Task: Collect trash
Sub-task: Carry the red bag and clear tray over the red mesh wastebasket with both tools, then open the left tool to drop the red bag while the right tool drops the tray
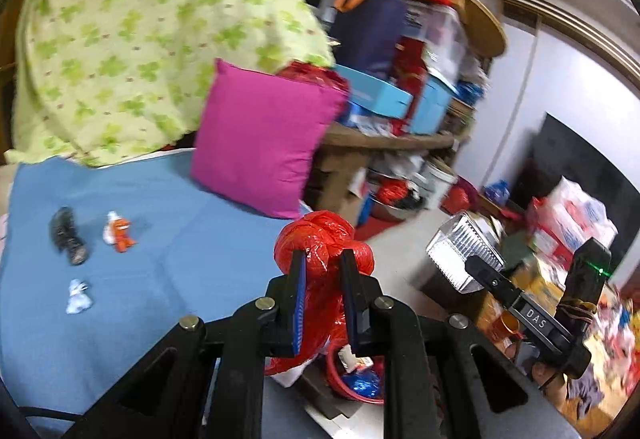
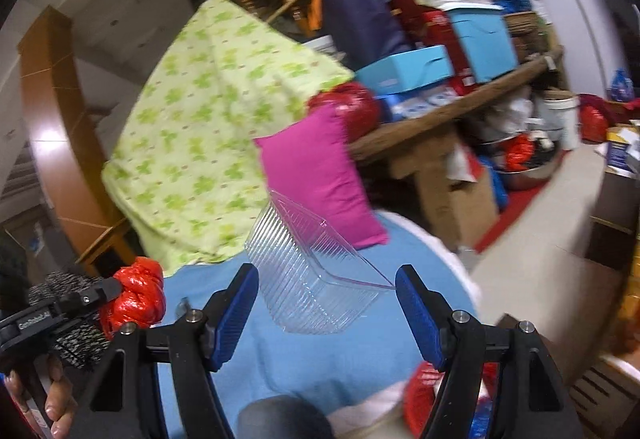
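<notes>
Trash is in both grippers and some lies loose on the blue blanket [image 1: 120,319]. The left gripper [image 1: 323,291] is clamped tight on a knotted red plastic bag [image 1: 320,239], which bulges above the pads and hangs down between them. The right gripper [image 2: 326,313] has its jaws standing wide, and a clear ribbed plastic tray [image 2: 312,271] sits between them; its rim corner touches the right pad, but whether the left pad presses on it cannot be told from either view.

Three pieces remain on the blanket: a dark crumpled thing [image 1: 66,235], an orange and white wrapper [image 1: 118,231] and a white scrap [image 1: 78,297]. A red basket [image 1: 352,379] with wrappers inside shows below the left gripper, beside the bed.

The tray looks the likelier thing to fail. It is smooth and light, it is tilted, and it seems caught only by its edge, so a quick swing could let it slip out or twist free. The bag is soft and could snag on the basket rim or sag short of it when let go.

Both grippers point somewhat downward over the bed's edge, side by side, each held by a hand [image 2: 56,399] at the rear grip. The blurred background suggests both are swinging.
</notes>
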`<state>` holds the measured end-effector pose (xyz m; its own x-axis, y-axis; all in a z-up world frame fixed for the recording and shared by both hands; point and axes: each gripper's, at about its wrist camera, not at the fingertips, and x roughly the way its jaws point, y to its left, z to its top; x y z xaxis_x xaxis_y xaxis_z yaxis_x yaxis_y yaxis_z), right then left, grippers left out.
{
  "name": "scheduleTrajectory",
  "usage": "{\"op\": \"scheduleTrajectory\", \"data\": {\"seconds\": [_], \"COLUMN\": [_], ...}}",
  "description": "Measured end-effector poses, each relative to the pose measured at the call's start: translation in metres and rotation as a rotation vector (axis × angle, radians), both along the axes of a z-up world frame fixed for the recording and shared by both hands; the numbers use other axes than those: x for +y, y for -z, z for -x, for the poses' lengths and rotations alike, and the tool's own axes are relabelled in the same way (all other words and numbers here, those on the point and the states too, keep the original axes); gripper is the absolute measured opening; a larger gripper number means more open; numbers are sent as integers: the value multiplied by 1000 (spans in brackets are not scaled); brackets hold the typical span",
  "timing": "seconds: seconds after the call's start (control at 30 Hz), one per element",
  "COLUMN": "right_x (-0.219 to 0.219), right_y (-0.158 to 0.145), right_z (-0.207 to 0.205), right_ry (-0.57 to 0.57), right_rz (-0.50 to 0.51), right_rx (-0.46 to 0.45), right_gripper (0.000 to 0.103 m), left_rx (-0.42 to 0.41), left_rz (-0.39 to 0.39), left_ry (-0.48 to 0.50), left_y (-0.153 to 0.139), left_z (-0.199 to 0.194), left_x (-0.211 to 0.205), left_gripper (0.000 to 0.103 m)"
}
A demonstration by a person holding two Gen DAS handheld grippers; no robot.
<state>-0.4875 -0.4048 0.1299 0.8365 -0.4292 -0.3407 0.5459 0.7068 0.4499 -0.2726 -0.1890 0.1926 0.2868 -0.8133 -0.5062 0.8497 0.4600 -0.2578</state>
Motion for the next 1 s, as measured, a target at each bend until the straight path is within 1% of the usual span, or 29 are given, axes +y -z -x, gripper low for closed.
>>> {"op": "scheduleTrajectory", "data": {"seconds": [0.1,0.17,0.23,0.27,0.4,0.5,0.57,0.63,0.8,1.0], "right_x": [-7,-11,-17,-21,-36,-50,-57,-63,-77,-89], "right_y": [7,14,23,29,58,80,95,107,125,149], "right_z": [16,25,30,33,45,49,49,49,49,51], "right_ry": [54,75,91,100,144,163,166,168,187,208], "right_rz": [-5,-11,-26,-36,-84,-138,-181,-217,-249,-301], "right_rx": [19,45,72,89,145,169,189,195,220,242], "right_gripper": [74,74,74,74,74,74,74,74,74,74], "left_rx": [25,43,75,85,124,177,167,158,169,195], "left_rz": [-29,-42,-63,-75,-175,-211,-231,-260,-324,-360], "left_ry": [85,120,176,186,226,266,277,312,330,334], "left_y": [16,29,48,56,97,120,129,143,170,189], "left_z": [13,21,29,31,41,45,49,53,56,54], "left_x": [-26,-39,-59,-66,-103,-120,-129,-141,-161,-178], "left_gripper": [17,17,17,17,18,17,17,18,18,17]}}
